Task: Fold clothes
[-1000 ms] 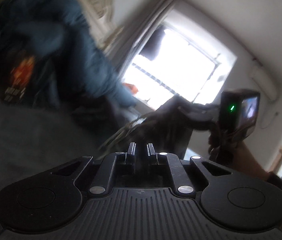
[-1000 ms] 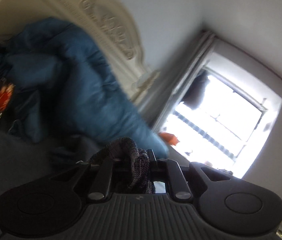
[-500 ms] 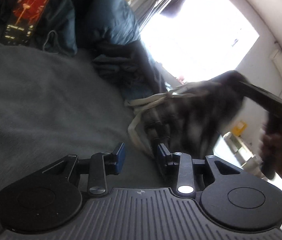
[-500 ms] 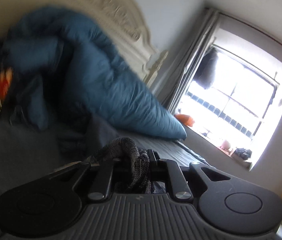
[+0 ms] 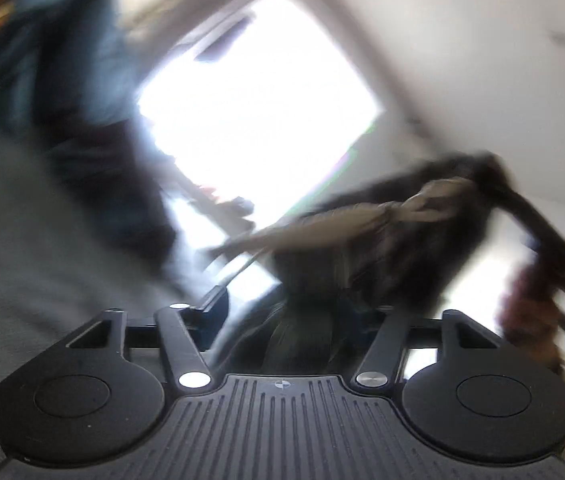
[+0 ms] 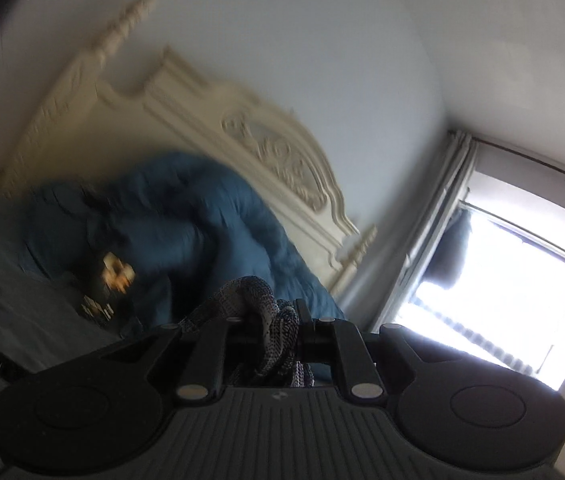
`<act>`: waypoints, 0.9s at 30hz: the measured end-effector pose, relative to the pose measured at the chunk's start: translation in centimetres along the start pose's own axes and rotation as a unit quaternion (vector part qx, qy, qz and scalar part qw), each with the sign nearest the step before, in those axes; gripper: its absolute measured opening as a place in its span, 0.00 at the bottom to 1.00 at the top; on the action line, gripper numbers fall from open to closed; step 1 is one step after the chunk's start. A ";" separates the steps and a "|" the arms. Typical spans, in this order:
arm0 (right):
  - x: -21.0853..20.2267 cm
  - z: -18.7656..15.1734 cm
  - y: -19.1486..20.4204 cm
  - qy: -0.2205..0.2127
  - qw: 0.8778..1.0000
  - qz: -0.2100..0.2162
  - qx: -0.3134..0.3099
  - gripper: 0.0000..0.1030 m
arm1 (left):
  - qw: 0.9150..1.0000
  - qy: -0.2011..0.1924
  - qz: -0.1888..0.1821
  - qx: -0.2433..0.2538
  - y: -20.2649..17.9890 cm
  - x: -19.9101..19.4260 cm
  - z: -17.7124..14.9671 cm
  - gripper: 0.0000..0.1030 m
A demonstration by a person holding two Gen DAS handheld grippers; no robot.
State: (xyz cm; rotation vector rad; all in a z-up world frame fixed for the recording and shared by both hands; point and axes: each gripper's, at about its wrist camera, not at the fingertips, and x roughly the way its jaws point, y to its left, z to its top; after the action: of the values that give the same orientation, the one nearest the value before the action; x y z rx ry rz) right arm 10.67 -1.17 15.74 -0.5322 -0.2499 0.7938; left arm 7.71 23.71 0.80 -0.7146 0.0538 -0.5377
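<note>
1. Left gripper (image 5: 290, 304): jaws spread, just been opening; the dark garment (image 5: 382, 240) hangs between them, unpinched.
2. Right gripper (image 6: 272, 320) pinches a bunched fold of the garment.
3. Blue duvet (image 6: 202, 232) lies beyond it on the bed.

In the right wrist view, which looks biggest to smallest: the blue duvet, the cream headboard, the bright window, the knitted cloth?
1. cream headboard
2. blue duvet
3. bright window, close to the duvet, so unsure
4. knitted cloth, smallest though nearest the camera
</note>
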 end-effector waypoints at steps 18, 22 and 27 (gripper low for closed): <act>-8.6 8.0 1.1 -0.061 0.998 0.011 -0.020 0.14 | 0.994 -0.063 -0.078 0.039 -6.9 -3.5 -0.7 0.83; -10.1 8.7 1.1 -0.058 0.998 0.001 -0.018 0.14 | 0.990 -0.074 -0.111 0.047 -8.1 -2.9 -0.5 0.67; -10.5 8.7 0.9 -0.041 0.999 -0.018 -0.018 0.14 | 0.989 -0.068 -0.114 0.071 -9.3 -1.9 -0.8 0.27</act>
State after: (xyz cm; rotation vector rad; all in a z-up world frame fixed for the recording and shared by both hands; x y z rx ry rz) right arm -0.53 -5.18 22.42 -0.5271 -0.3496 0.7782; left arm 1.71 18.33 5.88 -0.6202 -0.1937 -0.7029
